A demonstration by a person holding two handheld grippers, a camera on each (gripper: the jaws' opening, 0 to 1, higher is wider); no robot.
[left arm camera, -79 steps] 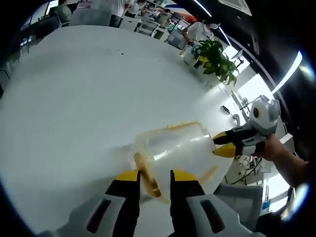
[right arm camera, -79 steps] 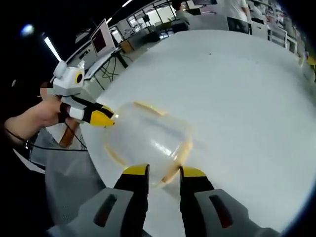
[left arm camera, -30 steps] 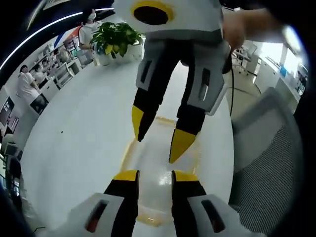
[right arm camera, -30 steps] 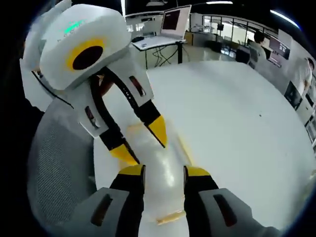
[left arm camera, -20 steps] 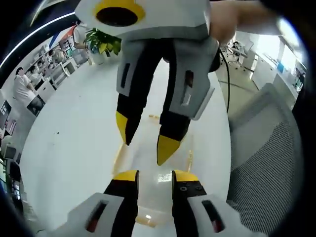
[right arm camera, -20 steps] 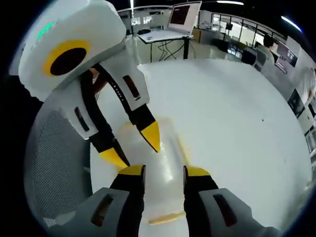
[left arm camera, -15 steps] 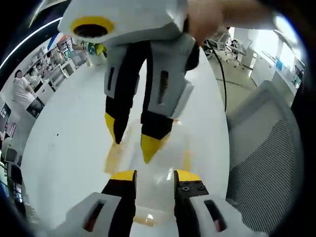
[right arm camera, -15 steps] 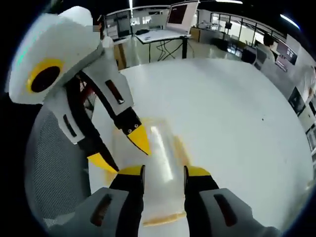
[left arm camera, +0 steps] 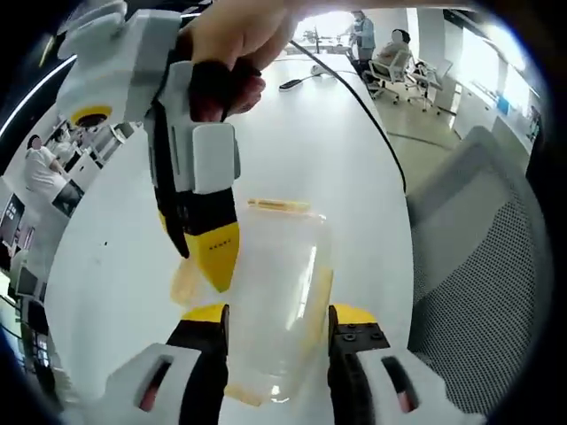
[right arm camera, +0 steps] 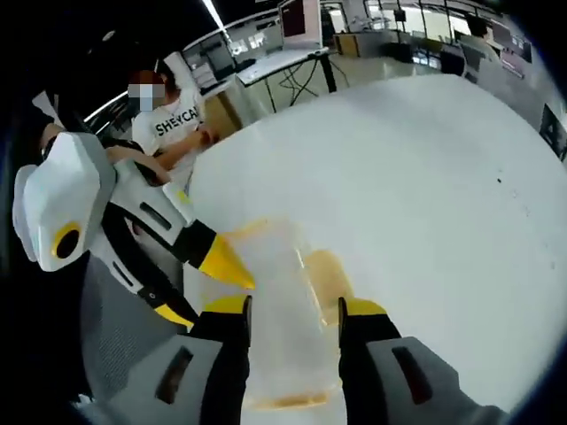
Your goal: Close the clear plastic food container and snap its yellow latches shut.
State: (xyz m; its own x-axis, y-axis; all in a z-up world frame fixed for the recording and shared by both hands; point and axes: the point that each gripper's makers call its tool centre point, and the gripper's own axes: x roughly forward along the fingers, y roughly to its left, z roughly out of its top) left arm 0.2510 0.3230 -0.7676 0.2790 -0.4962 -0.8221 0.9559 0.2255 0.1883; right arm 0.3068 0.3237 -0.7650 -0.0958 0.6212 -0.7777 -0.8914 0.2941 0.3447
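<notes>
i have the clear plastic food container [left arm camera: 275, 301] on the white table [left arm camera: 328, 159] right in front of both my grippers, close to the table's edge with a grey mesh chair [left arm camera: 483, 266] just beside it. my left gripper [left arm camera: 276, 312] is spread wide, one yellow tip on each side of the box, and i cannot tell whether the tips press its walls or only flank it. my right gripper [right arm camera: 294, 307] stands the same way over the other end, jaws apart with the container between them; in the left gripper view it comes in from above, held in my hand [left arm camera: 235, 40], its jaws seen side-on so their gap is hard to read there. the lid looks to be sitting on the box, and a yellow latch [left arm camera: 279, 206] at the far end and another [right arm camera: 330, 270] on the side seem to be standing out, not yet snapped, as far as i can judge. the risk i see is the light box skidding toward the table edge if i push one latch without bracing the opposite wall, or a tip slipping off the slick plastic. the container looks empty; nothing shows through its clear walls.
</notes>
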